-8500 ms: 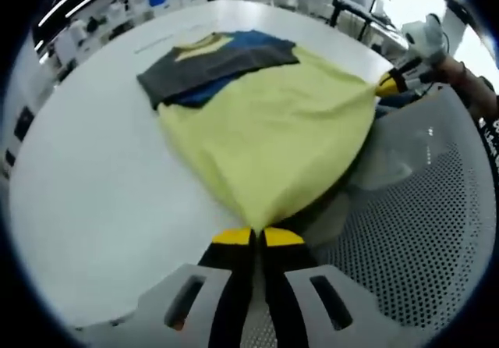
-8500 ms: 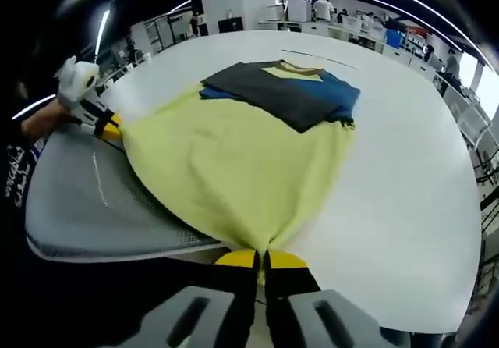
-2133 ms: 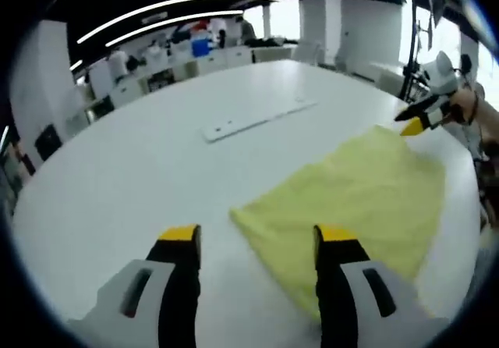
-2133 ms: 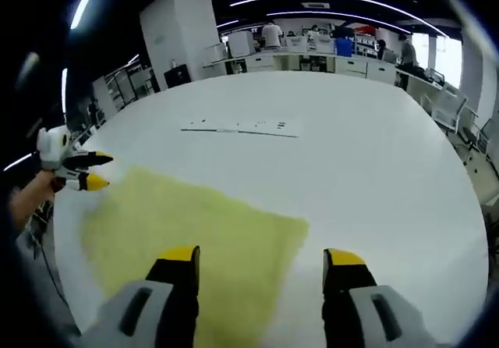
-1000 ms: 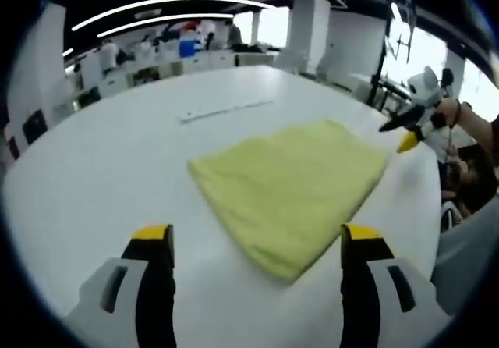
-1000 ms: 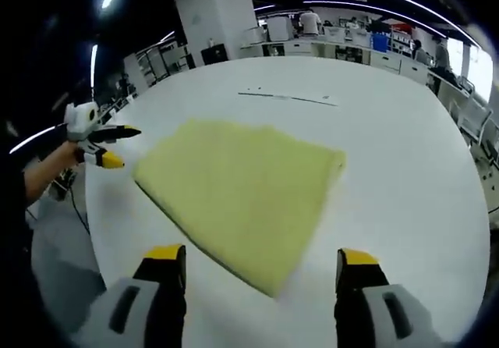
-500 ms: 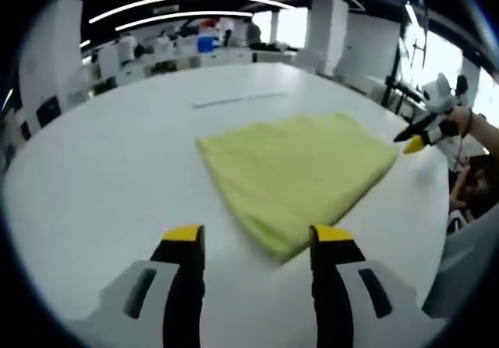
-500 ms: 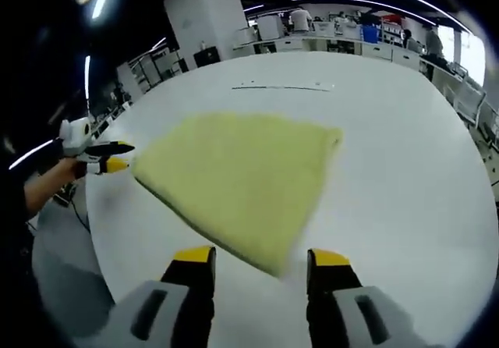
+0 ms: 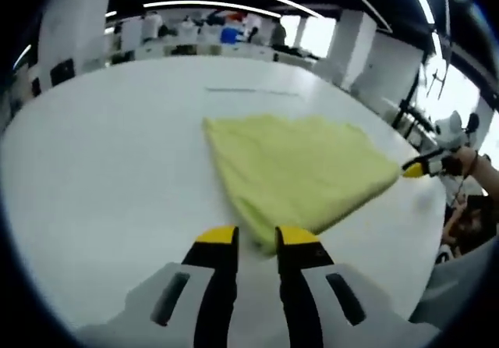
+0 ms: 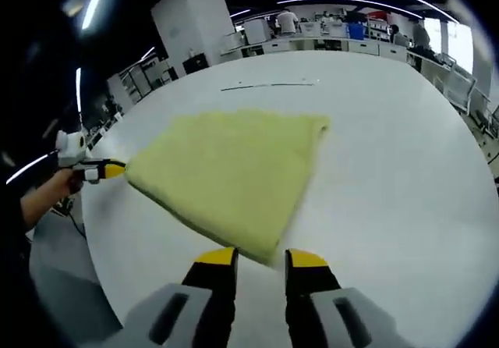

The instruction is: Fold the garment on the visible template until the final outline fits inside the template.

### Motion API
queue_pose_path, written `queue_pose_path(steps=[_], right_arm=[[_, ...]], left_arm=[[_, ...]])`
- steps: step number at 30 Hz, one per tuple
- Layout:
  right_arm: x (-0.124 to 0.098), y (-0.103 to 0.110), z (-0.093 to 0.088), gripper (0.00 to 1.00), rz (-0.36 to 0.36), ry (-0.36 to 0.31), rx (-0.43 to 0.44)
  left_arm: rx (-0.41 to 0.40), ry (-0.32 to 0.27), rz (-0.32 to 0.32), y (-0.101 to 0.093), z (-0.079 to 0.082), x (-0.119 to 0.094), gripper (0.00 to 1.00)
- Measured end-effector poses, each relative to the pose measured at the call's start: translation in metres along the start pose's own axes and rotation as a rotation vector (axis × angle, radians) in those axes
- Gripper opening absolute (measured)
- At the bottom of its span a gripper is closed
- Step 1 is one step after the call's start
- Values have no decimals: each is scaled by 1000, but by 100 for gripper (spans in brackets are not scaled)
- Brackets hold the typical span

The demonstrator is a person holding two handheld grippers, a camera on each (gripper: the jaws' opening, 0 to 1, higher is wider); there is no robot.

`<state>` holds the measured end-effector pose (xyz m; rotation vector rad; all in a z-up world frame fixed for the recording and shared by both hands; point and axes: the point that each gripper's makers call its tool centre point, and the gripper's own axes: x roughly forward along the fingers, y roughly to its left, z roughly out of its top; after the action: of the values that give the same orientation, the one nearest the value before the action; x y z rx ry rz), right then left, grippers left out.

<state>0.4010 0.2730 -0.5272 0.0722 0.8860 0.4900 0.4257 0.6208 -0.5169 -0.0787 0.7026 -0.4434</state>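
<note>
A yellow garment (image 9: pixel 300 168) lies folded flat into a rough square on the white round table (image 9: pixel 93 153). Its near corner sits between the fingertips of my left gripper (image 9: pixel 257 236), whose jaws stand a narrow gap apart. The right gripper view has the same garment (image 10: pixel 230 168), one corner lying in the small gap of my right gripper (image 10: pixel 261 257). Each gripper also appears in the other's view: the right gripper (image 9: pixel 421 167) at the cloth's right corner, the left gripper (image 10: pixel 97 170) at its left corner. A thin line marking (image 9: pixel 249 90) crosses the table beyond the cloth.
A person's hand (image 10: pixel 47 188) holds the left gripper beyond the table's left edge. Desks, shelves and people stand far behind the table. Bare white tabletop (image 10: pixel 390 153) stretches to the right of the garment.
Both grippers dropped closer to the garment's corners, and their jaws narrowed from wide apart to a small gap. The folded cloth itself stayed put.
</note>
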Motion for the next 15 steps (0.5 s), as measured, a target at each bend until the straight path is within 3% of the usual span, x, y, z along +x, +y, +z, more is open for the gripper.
queue_pose_path(steps=[2, 10, 15], right_arm=[[0, 1, 1, 15, 10, -14, 28], [3, 0, -4, 8, 10, -20, 55], [3, -2, -7, 0, 1, -18, 46]], left_arm=[[-17, -10, -1, -1, 0, 0, 5], [-112, -1, -2, -3, -6, 0, 3], [-111, 4, -1, -2, -9, 0, 0]])
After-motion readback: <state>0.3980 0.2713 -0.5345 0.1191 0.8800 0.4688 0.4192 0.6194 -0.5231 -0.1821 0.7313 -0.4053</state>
